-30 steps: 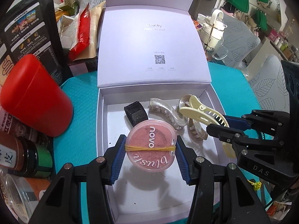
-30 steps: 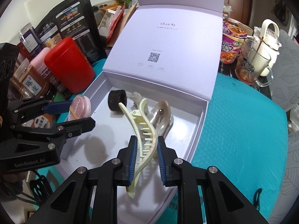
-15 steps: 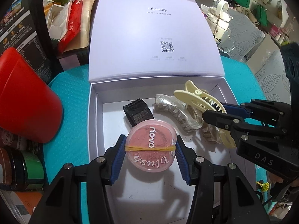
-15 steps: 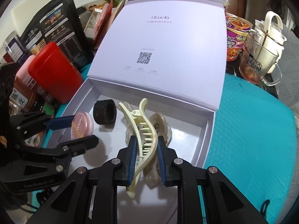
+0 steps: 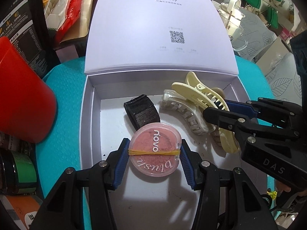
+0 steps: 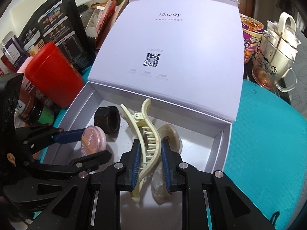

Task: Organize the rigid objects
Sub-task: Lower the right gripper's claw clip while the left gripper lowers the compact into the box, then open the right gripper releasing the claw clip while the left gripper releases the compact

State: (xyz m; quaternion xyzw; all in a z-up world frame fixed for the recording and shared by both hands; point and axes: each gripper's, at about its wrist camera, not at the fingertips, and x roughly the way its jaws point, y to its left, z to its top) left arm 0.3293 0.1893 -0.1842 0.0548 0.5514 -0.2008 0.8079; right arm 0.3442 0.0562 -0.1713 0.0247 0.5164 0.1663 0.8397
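A round pink blush compact (image 5: 155,149) with a yellow rubber band sits between the blue pads of my left gripper (image 5: 154,154), which is shut on it just above the floor of the open pale-lilac box (image 5: 87,111). My right gripper (image 6: 149,157) is shut on a cream hair claw clip (image 6: 148,134), held low over the box's right half above a clear claw clip (image 5: 184,113) and a brownish one (image 6: 169,134). A black ribbed ring (image 5: 141,113) lies behind the compact. The other view shows the compact (image 6: 94,140) and the cream clip (image 5: 201,94) too.
The box lid (image 5: 159,28) stands up at the back. A red canister (image 5: 21,95) and jars (image 5: 17,170) crowd the left side. Snack bags (image 6: 55,28) stand behind. A glass pitcher (image 6: 272,61) and a noodle cup (image 6: 250,38) stand at the right on the teal mat (image 6: 268,134).
Both grippers have sunk lower into the box with their loads. The cream clip has moved leftward and down over the other clips.
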